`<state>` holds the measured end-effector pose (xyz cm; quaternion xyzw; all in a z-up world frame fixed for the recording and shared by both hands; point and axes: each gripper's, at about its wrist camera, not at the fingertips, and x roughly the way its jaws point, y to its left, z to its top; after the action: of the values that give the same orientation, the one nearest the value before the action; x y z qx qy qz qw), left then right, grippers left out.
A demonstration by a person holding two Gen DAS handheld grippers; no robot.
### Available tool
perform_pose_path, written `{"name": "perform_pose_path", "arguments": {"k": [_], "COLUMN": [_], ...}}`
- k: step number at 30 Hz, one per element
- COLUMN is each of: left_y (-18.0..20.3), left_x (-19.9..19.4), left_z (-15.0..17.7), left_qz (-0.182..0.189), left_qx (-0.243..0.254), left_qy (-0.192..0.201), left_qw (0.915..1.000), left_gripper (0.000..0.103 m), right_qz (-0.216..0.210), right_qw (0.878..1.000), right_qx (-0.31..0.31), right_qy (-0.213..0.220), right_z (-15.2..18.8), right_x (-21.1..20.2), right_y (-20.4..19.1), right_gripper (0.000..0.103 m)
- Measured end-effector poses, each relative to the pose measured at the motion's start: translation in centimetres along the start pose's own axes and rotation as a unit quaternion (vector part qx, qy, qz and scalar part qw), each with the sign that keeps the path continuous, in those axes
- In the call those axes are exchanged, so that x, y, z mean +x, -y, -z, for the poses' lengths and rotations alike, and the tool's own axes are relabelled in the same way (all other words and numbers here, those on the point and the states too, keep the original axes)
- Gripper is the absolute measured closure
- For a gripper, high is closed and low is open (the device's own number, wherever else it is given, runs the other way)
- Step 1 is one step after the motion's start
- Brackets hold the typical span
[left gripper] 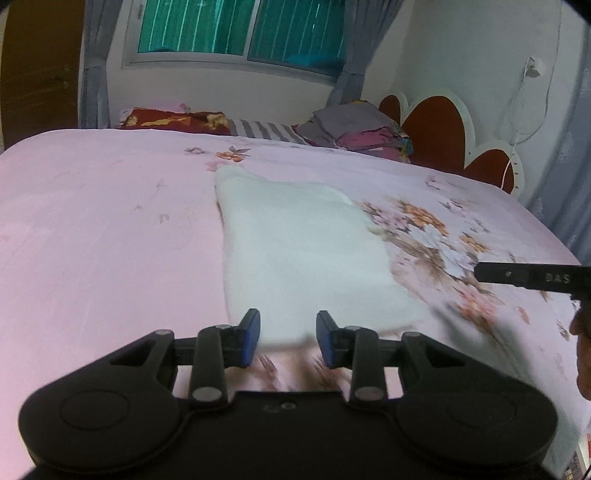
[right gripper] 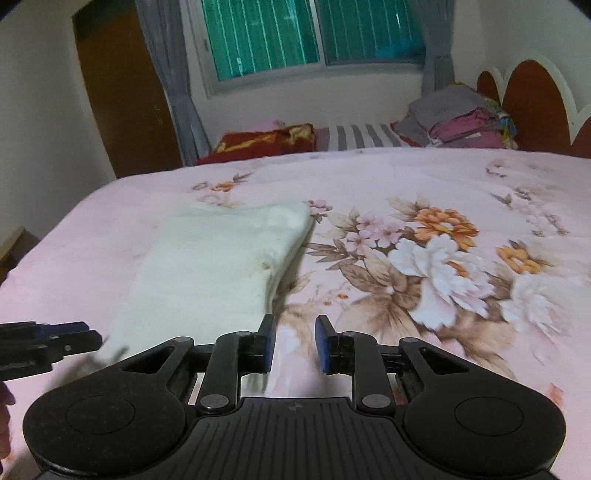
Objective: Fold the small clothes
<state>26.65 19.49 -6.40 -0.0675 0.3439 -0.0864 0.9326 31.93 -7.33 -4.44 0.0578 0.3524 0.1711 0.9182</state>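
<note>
White garment point(left gripper: 306, 251) lay flat on the pink floral bedspread point(left gripper: 103, 229), already folded into a long strip, centre of the left wrist view and centre-left of the right wrist view. Its long axis ran from the near edge up toward the window point(left gripper: 240, 29). Left gripper point(left gripper: 288, 339) was parted a little and empty, with the strip's near end just ahead between the pad line, so the left looked the nearer hand. Right gripper point(right gripper: 294, 343) also stood slightly apart and held nothing; the strip's right edge sat just up-left of its left pad, over bare floral print. Likely next: both grab the near end and fold away along the axis; right would need to shift left first.
</note>
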Motion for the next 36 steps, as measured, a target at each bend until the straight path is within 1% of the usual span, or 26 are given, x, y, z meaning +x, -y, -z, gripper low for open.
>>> {"name": "perform_pose_path", "arguments": {"k": [1,2,4,6,8,9,10,11,12,13,14,15,16,17,22,25,29,36], "left_y": [0.6,1.3,2.5,3.5,4.6,5.1,5.6,6.0,6.5,7.1,7.7,8.2,8.5,8.8,10.2,10.4,10.5,11.9], "left_x": [-0.7,-1.5,-3.2,-4.8,-6.3,-7.2,-8.0,-8.7,-9.6,-10.5,-11.4,-12.4,-13.2,-14.0,-17.7,-19.6,-21.5,-23.1], "left_z": [0.4,0.8,1.6,2.3,2.9,3.2,3.5,3.7,4.1,4.4,4.8,5.2,5.5,5.9,7.7,8.6,9.2,10.0], "left_qz": [-0.003,-0.006,-0.011,-0.018,-0.025,-0.029,-0.034,-0.038,-0.044,-0.055,-0.065,-0.071,-0.075,-0.078,-0.081,-0.081,-0.081,-0.079], "left_qx": [0.001,0.002,0.004,0.006,0.009,0.012,0.016,0.017,0.018,0.018,0.02,0.022,0.021,0.02,0.025,0.014,0.003,0.008], "left_qy": [0.0,-0.001,0.003,0.006,0.015,0.019,0.023,0.026,0.032,0.041,0.05,0.051,0.051,0.051,0.062,0.07,0.078,0.092], "left_qw": [1.0,1.0,0.9999,0.9998,0.9995,0.9993,0.9991,0.9988,0.9984,0.9975,0.9964,0.996,0.9957,0.9955,0.9944,0.9942,0.9936,0.9926], "left_gripper": [0.069,0.066,0.065,0.059,0.046,0.042,0.034,0.019,0.009,0.002,0.001,0.001,0.001,0.001,0.001,0.001,0.001,0.001], "right_qz": [-0.004,-0.008,-0.015,-0.02,-0.023,-0.023,-0.024,-0.025,-0.026,-0.023,-0.015,-0.003,0.002,0.003,0.006,0.007,0.008,0.017], "right_qw": [1.0,1.0,1.0,1.0,1.0,1.0,1.0,1.0,1.0,1.0,1.0,0.999,0.998,0.998,0.998,0.998,0.997,0.996], "right_qx": [-0.004,-0.007,-0.011,-0.01,-0.009,-0.009,-0.009,-0.01,-0.011,-0.012,-0.016,-0.025,-0.033,-0.039,-0.032,-0.023,-0.018,0.003], "right_qy": [0.002,0.005,0.005,0.007,0.009,0.009,0.011,0.012,0.011,0.011,0.016,0.033,0.051,0.055,0.059,0.064,0.07,0.086], "right_z": [0.4,0.9,2.0,3.0,4.1,4.6,5.0,5.4,5.7,6.0,6.4,6.8,7.2,7.5,9.1,10.2,11.4,12.6], "right_x": [-1.2,-2.6,-4.8,-6.8,-8.5,-9.4,-10.1,-10.6,-11.4,-12.1,-13.0,-14.1,-15.0,-15.8,-19.3,-21.2,-23.3,-26.1], "right_y": [-0.3,-0.6,-1.1,-1.6,-2.4,-2.6,-2.9,-3.1,-3.4,-3.6,-4.0,-4.4,-4.7,-5.0,-5.8,-6.1,-6.5,-6.8], "right_gripper": [0.08,0.08,0.08,0.079,0.079,0.079,0.079,0.079,0.068,0.051,0.011,0.0,0.0,0.0,0.0,0.0,0.0,0.0]}}
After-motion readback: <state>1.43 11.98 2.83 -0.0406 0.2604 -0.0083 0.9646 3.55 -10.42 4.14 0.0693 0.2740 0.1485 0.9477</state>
